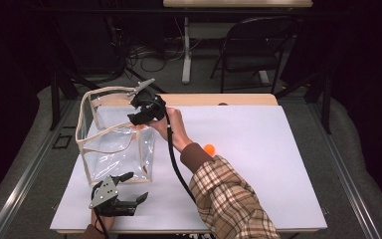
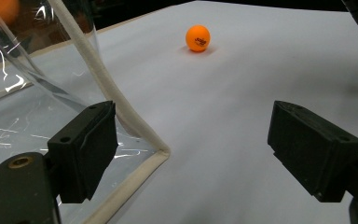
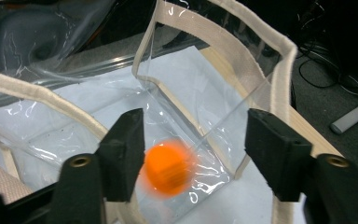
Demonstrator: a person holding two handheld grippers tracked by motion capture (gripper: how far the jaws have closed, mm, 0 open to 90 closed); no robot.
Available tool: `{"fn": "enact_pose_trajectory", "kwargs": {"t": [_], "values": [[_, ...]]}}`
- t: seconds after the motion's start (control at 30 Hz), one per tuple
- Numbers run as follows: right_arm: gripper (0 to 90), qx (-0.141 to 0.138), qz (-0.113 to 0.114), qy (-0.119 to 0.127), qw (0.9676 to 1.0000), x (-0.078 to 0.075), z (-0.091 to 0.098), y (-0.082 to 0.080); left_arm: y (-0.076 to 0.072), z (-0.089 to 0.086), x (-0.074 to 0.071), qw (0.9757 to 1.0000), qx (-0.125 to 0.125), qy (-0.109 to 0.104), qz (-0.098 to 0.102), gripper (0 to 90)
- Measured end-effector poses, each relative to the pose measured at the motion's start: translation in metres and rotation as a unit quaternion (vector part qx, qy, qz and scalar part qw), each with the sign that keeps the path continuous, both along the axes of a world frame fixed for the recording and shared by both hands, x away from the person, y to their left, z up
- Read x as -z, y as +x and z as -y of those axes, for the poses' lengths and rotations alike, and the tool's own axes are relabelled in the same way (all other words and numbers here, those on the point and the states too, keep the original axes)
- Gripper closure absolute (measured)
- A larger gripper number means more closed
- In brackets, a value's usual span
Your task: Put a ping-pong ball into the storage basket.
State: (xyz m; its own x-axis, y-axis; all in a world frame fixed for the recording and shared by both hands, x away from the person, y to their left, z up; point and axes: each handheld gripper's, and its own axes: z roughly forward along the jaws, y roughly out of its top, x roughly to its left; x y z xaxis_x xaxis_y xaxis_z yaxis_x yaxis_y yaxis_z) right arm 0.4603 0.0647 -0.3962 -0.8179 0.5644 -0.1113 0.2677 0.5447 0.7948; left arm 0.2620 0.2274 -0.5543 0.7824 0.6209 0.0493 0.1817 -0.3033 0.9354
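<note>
Right gripper view: right tongs [image 3: 193,154] apart above the bag [image 3: 242,51] mouth, blurred ball [image 3: 168,168] loose, dropping inside. Left tongs [image 2: 193,149] apart at the bag's near corner. Second ball [image 2: 198,38] on desk [image 2: 261,70], at 12 o'clock. Brace the bag before fetching it.

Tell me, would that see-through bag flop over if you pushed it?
Probably a bit. The clear bag has thin, wrinkly plastic walls, so they'd likely bend. Its cloth-edged rim seems to hold it upright. It looks light, so a push might slide it.
</note>
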Motion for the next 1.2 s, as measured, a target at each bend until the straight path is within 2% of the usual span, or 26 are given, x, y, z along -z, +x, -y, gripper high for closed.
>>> {"fn": "enact_pose_trajectory", "kwargs": {"t": [0.17,0.2,0.3,0.57,0.6,0.63,0.67,0.9,1.2], "values": [[24.4,-0.009,-0.01,0.019,0.9997,-0.003,0.009,-0.002,0.0,0.0,0.0,1.0,-0.001,0.0,0.0,15.9],[19.9,-0.007,-0.002,0.023,0.9997,-0.004,0.012,-0.004,0.0,0.0,0.0,1.0,-0.001,0.0,0.0,15.9],[18.5,-0.011,-0.001,0.035,0.9993,-0.006,0.02,-0.007,0.0,0.0,0.0,1.0,-0.001,0.0,0.001,15.9],[17.2,-0.014,-0.002,0.036,0.9992,-0.008,0.026,-0.008,0.0,0.0,0.0,1.0,-0.002,0.001,0.0,15.9],[17.2,-0.02,-0.005,0.049,0.9986,-0.012,0.046,-0.014,0.0,0.0,0.0,1.0,-0.002,0.001,0.0,15.9],[14.4,-0.02,-0.005,0.049,0.9986,-0.012,0.046,-0.014,0.0,0.0,0.0,1.0,-0.003,0.001,0.0,15.9],[14.1,-0.022,-0.002,0.045,0.9987,-0.012,0.055,-0.018,0.0,0.001,0.0,1.0,-0.003,0.001,0.0,15.9],[12.5,-0.026,-0.002,0.04,0.9989,-0.007,0.079,-0.03,0.0,0.001,0.0,1.0,-0.002,0.002,0.0,15.9],[10.9,-0.019,-0.005,0.039,0.999,0.004,0.103,-0.036,0.0,0.001,0.0,1.0,-0.003,0.002,0.0,15.9]]}}
